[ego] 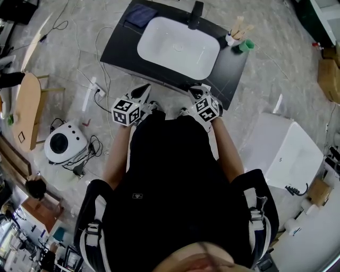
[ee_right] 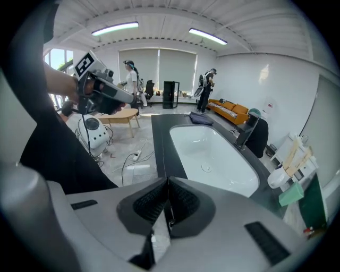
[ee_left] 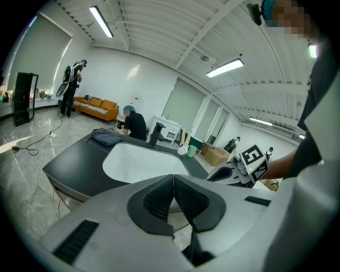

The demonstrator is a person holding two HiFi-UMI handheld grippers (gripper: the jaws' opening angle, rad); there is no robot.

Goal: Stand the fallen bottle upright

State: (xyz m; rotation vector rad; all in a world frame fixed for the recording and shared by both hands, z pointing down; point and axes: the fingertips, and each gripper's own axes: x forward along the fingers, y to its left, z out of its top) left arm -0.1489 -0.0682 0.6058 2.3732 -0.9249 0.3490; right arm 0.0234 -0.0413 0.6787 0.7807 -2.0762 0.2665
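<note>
A small white bottle (ego: 231, 38) sits at the far right corner of the black sink counter (ego: 119, 45), beside a green cup (ego: 246, 45) and some wooden sticks; whether it lies or stands I cannot tell. The right gripper view shows the bottle (ee_right: 277, 178) and cup (ee_right: 292, 194) at right. My left gripper (ego: 142, 91) and right gripper (ego: 197, 91) hang side by side before the counter's near edge, well short of the bottle. Both are shut with nothing between the pads (ee_left: 159, 199) (ee_right: 180, 202).
A white basin (ego: 178, 48) fills the counter's middle, with a black faucet (ego: 195, 15) behind it and a dark cloth (ego: 140, 16) at the far left corner. On the floor are cables, a white round machine (ego: 64, 142) and a white box (ego: 287, 151).
</note>
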